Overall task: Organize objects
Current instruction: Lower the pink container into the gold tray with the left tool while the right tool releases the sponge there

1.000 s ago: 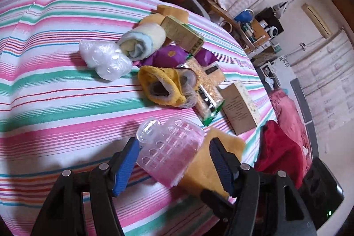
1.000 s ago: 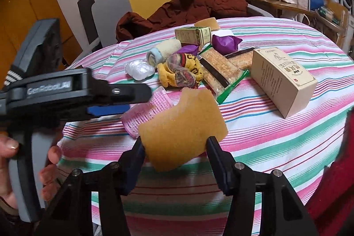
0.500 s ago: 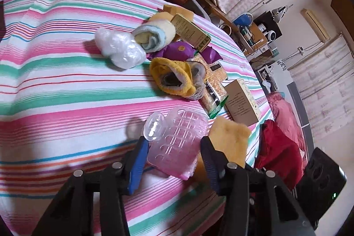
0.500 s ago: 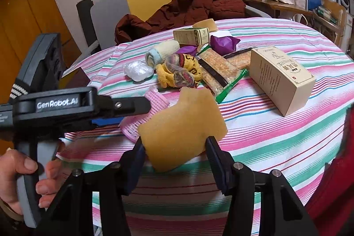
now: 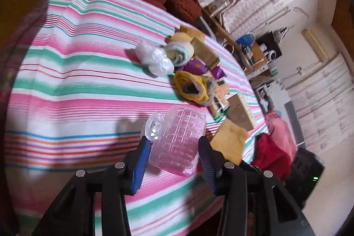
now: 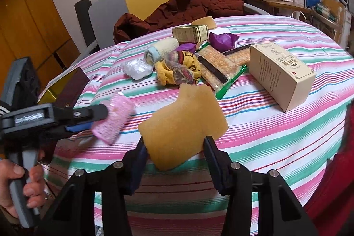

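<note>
My left gripper (image 5: pixel 174 147) is shut on a pink clear plastic brush (image 5: pixel 177 138) and holds it above the striped tablecloth (image 5: pixel 77 81). The brush also shows in the right wrist view (image 6: pixel 112 118), gripped by the left gripper (image 6: pixel 97 117) at the table's left edge. My right gripper (image 6: pixel 174 147) is shut on a yellow-brown sponge (image 6: pixel 183 123), held above the table's near edge. The sponge shows in the left wrist view (image 5: pixel 230 141) too.
A pile lies mid-table: white plastic wad (image 6: pixel 137 69), rolled towel (image 6: pixel 161 51), yellow sock (image 6: pixel 179 72), snack packs (image 6: pixel 219 65), purple pouch (image 6: pixel 222 41), green box (image 6: pixel 190 33). A beige carton (image 6: pixel 278 74) stands to the right. A dark box (image 6: pixel 70 87) is on the left. A brown jacket (image 6: pixel 188 8) hangs on the chair.
My left gripper closed on the pink brush, lifted it off the cloth and carried it left. My right gripper kept hold of the sponge and barely moved.
</note>
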